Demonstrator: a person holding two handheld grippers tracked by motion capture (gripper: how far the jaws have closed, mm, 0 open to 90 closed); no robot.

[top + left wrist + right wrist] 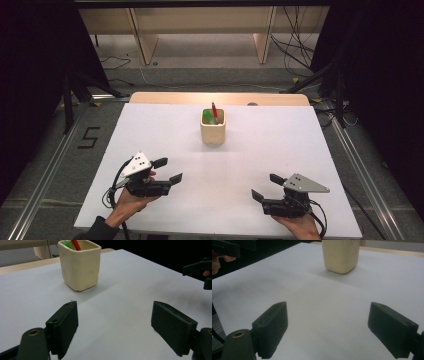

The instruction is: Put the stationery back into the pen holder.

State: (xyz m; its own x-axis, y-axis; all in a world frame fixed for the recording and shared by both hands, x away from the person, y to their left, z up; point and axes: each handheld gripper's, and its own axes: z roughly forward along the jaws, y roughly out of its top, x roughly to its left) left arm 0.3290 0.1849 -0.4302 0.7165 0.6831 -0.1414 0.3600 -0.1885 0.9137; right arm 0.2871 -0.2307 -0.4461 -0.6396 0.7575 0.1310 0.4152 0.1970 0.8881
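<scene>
- While the left gripper (166,170) rests near the table's (165,135) front-left edge, its jaws stand wide apart, holding nothing.
- Farther back at centre, the cream cup (213,126) holds a red pen (214,109) and a green one (208,117); a careless reach could probably tip it.
- At front right, the right gripper (266,187) likewise gapes, nothing between its jaws.

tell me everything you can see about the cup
The cup is cream, squarish with rounded corners, and looks like glazed ceramic with slightly dented walls. It stands upright on the white table, toward the far middle. A red pen and something green stick out of it. Both grippers are apart from it.
</scene>
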